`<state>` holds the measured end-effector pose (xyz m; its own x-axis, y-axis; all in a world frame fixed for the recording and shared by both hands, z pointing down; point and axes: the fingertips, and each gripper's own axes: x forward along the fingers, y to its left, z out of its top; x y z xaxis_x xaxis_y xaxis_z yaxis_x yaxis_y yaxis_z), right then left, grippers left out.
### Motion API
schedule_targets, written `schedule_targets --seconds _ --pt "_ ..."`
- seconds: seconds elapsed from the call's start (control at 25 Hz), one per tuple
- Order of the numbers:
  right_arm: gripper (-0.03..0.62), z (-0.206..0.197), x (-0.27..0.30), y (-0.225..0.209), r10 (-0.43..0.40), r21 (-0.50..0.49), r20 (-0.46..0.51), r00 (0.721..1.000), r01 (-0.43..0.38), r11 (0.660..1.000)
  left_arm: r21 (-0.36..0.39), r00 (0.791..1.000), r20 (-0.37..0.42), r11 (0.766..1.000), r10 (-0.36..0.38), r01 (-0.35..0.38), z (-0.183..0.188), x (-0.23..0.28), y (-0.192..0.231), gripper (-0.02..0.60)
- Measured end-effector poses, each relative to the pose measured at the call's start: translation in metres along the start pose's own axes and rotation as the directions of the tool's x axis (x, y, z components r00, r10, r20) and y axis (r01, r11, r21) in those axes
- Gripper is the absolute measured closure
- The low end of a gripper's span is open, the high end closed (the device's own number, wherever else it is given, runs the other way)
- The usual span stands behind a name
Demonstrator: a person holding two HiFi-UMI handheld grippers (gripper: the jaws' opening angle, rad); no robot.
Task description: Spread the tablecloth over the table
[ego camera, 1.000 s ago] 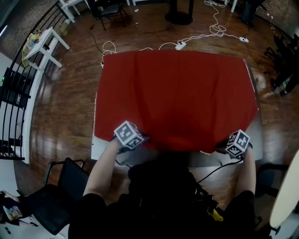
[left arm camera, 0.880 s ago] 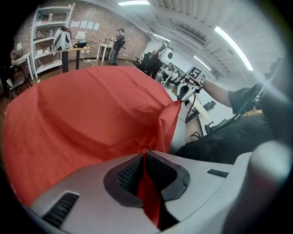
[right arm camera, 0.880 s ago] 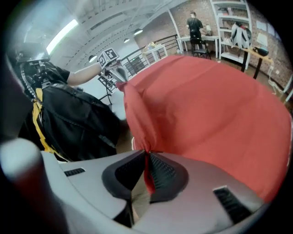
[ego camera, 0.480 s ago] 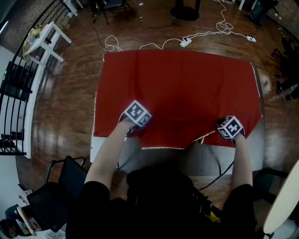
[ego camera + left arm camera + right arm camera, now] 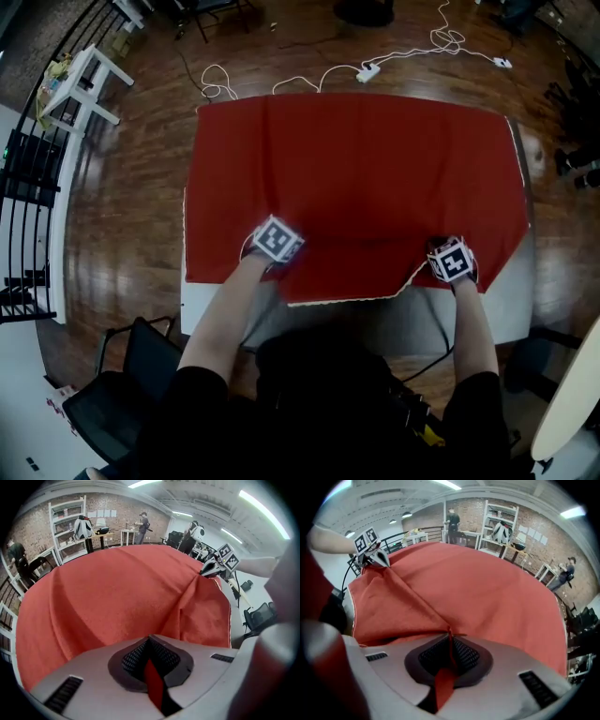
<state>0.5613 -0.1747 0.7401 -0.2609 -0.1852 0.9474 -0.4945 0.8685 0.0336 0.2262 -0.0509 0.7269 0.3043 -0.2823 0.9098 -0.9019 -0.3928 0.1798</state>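
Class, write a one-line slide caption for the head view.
Left claw and right claw pinch the near edge of a red fabric tablecloth over a grey rectangular table.

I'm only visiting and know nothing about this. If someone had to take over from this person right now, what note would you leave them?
Left tongs: shut on a pinch of the cloth, near its front edge.
Right tongs: shut on the cloth too, at the front edge.
Where it lies: the cloth is over most of the table, with a crease running between the two grips.
Done: the far part is covered.
Left: a grey strip of table nearest the person is bare. Probably draw the front edge over it, smooth the crease, then let go.
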Motion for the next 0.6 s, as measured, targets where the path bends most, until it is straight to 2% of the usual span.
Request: schedule_targets --seconds 0.08,0.2,0.28,0.32,0.36,0.4,0.44,0.52,0.6 --pt "0.566 -0.004 0.005 -0.004 -0.006 0.049 0.008 1.000 0.006 0.999 -0.018 1.000 0.031 1.000 0.007 -0.007 0.003 0.003 0.000 0.588" --pt "0.554 -0.006 0.005 -0.010 -0.031 0.092 -0.018 0.999 0.032 0.995 -0.018 0.999 0.013 0.999 0.045 -0.044 0.001 0.006 0.002 0.588" --pt "0.491 -0.002 -0.005 -0.017 -0.094 0.093 -0.019 0.995 0.096 0.991 -0.019 0.995 0.019 0.995 0.103 -0.102 -0.001 -0.002 0.008 0.578" --pt "0.480 0.006 -0.015 -0.019 -0.126 0.089 0.013 0.992 0.125 0.988 -0.025 0.990 0.058 0.991 0.132 -0.131 0.004 -0.013 0.013 0.577" --pt "0.449 0.015 -0.025 -0.020 -0.147 0.087 0.057 0.987 0.142 0.986 -0.035 0.982 0.112 0.989 0.150 -0.146 0.012 -0.025 0.017 0.549" --pt "0.375 0.023 -0.035 -0.021 -0.162 0.089 0.094 0.982 0.154 0.984 -0.047 0.975 0.162 0.988 0.153 -0.147 0.020 -0.038 0.020 0.498" --pt "0.344 0.029 -0.043 -0.021 -0.179 0.094 0.125 0.976 0.168 0.981 -0.059 0.969 0.196 0.989 0.148 -0.139 0.025 -0.048 0.022 0.483" --pt "0.344 0.049 -0.063 -0.018 -0.228 0.098 0.202 0.952 0.212 0.972 -0.069 0.962 0.232 0.989 0.141 -0.128 0.027 -0.064 0.022 0.428" --pt "0.344 0.073 -0.082 -0.003 -0.249 0.089 0.285 0.926 0.233 0.968 -0.061 0.951 0.267 0.988 0.156 -0.145 0.024 -0.080 0.020 0.428"
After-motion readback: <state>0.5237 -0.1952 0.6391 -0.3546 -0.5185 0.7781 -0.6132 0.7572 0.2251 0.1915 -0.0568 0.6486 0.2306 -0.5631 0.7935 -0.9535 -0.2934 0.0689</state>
